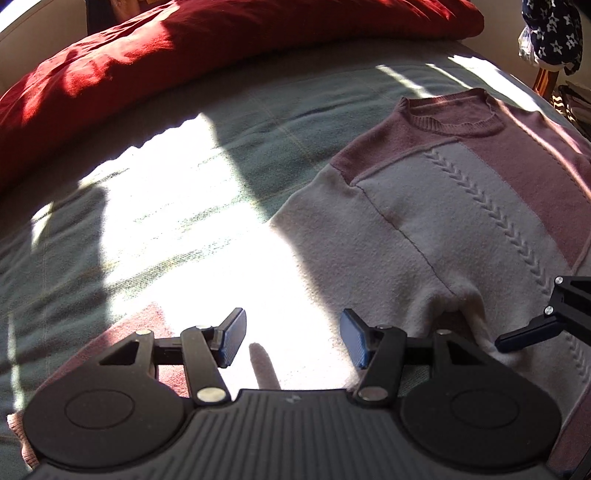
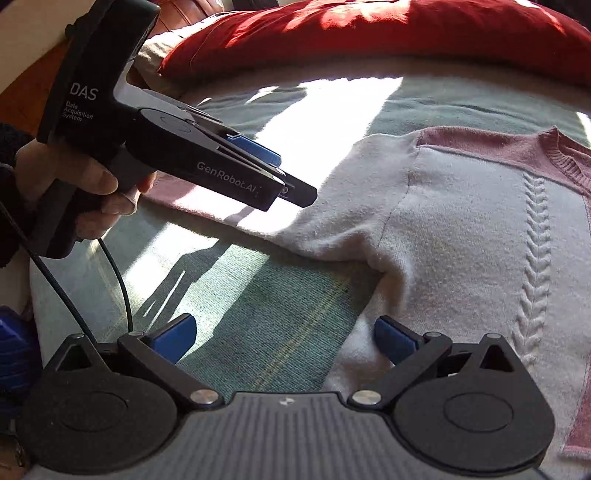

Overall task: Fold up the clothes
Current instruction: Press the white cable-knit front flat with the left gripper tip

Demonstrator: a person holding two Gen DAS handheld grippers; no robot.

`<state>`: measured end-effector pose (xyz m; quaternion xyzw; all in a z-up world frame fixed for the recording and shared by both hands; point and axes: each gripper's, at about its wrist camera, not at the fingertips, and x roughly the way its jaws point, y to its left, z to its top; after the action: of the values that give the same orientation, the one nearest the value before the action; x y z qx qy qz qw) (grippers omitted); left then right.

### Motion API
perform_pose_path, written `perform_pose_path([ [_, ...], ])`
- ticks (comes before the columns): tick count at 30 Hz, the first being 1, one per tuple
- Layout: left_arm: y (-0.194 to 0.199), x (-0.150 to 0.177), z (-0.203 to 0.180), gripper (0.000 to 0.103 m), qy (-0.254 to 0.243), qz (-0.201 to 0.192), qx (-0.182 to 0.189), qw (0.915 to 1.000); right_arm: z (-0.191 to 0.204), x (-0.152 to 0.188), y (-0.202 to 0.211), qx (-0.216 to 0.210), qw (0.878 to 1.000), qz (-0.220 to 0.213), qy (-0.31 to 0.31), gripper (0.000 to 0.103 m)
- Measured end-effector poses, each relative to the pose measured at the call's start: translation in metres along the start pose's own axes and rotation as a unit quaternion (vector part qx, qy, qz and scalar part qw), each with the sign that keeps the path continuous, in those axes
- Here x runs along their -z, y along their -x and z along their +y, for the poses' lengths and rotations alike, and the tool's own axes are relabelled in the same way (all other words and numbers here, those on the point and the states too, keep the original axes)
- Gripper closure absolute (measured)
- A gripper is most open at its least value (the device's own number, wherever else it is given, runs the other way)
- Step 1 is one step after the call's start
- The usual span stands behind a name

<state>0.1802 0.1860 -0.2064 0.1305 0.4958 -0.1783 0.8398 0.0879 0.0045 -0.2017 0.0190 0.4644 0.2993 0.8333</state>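
A white and pink knit sweater point(image 1: 454, 206) lies flat, front up, on a green bedspread point(image 1: 147, 236), its round collar at the far end. My left gripper point(image 1: 293, 341) is open and empty, low over the sweater's left sleeve, which lies in bright sun. My right gripper point(image 2: 284, 341) is open and empty; it hovers at the sweater's point(image 2: 480, 229) side edge near the armpit, its right fingertip point(image 2: 391, 341) over the fabric. The left gripper point(image 2: 280, 177) shows from the side in the right wrist view, held in a hand above the sleeve.
A red pillow or duvet point(image 1: 207, 48) lies across the far end of the bed. Star-print dark fabric point(image 1: 550, 33) hangs at the far right. Strong sunlight and shadows cross the bedspread point(image 2: 280, 332). A black cable point(image 2: 118, 280) trails from the left gripper.
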Motion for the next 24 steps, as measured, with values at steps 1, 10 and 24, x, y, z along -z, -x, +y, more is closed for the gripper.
perform_pose_path([
  [1,0.001,-0.001,0.001,0.046,0.000,-0.001,0.002,1.0000,0.002,0.000,-0.001,-0.002,1.000,0.005,-0.002,0.000],
  [10,-0.013,-0.063,-0.042,0.041,-0.054,-0.065,0.094,0.9920,-0.033,-0.004,0.010,0.106,0.993,0.037,-0.048,0.000],
  [24,-0.074,-0.087,-0.048,0.041,-0.023,-0.048,0.143,0.9882,-0.058,0.010,-0.021,0.199,0.971,0.092,-0.099,0.000],
])
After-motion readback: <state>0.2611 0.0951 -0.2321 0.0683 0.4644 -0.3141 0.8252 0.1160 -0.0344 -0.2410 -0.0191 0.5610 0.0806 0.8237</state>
